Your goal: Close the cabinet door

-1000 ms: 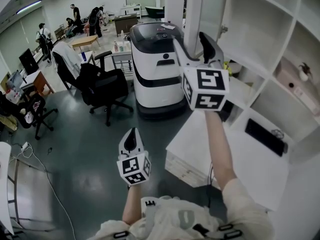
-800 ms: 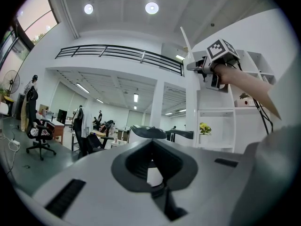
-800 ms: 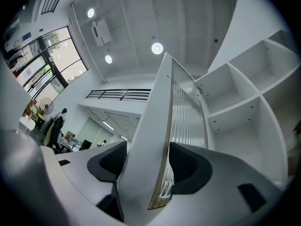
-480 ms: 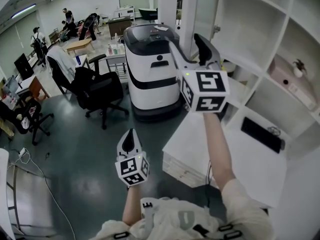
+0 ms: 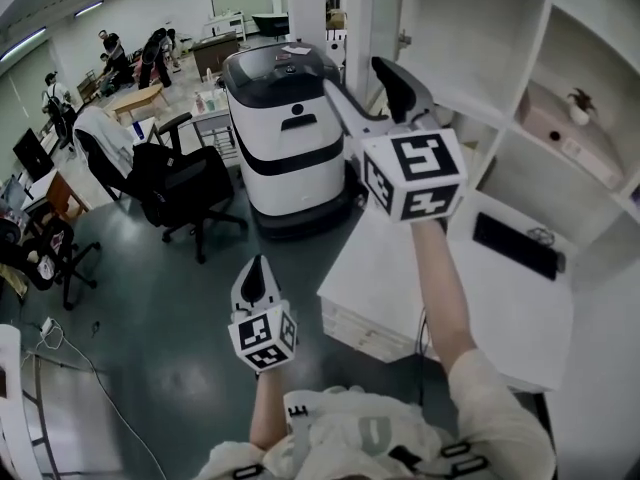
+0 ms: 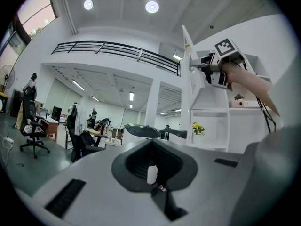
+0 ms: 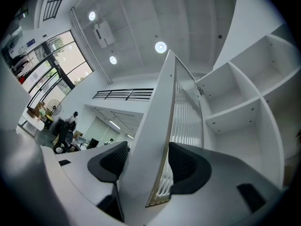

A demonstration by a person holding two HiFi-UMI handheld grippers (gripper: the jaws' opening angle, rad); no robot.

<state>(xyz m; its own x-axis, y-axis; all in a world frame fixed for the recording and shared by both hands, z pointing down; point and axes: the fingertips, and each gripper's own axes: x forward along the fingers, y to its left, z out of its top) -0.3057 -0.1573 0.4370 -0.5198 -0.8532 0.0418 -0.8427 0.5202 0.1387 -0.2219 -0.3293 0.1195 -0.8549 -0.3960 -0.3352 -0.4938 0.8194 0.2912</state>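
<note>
Right gripper [image 7: 148, 166]: jaws closed on the free edge of the cabinet door [image 7: 155, 126], one dark pad on each face. The face toward the shelves carries a ribbed translucent panel. In the head view the right gripper [image 5: 362, 83] is raised at arm's length, holding the door [image 5: 358, 18], which stands swung out from the white cabinet [image 5: 540, 58] and is seen edge-on. The cabinet's compartments are open to view.

Left gripper [image 6: 151, 173]: jaws together, nothing between them. In the head view the left gripper [image 5: 254, 280] sits low and close to the body, pointing upward, well apart from the door. Its own camera shows the door [image 6: 186, 79] upright with the right gripper [image 6: 207, 67] on its edge.

Surroundings: a white desk [image 5: 400, 278] below the cabinet bears a keyboard [image 5: 515, 245]. A white machine with a dark top [image 5: 290, 128] stands just beside the door; a black office chair [image 5: 185, 173] stands to its left.
</note>
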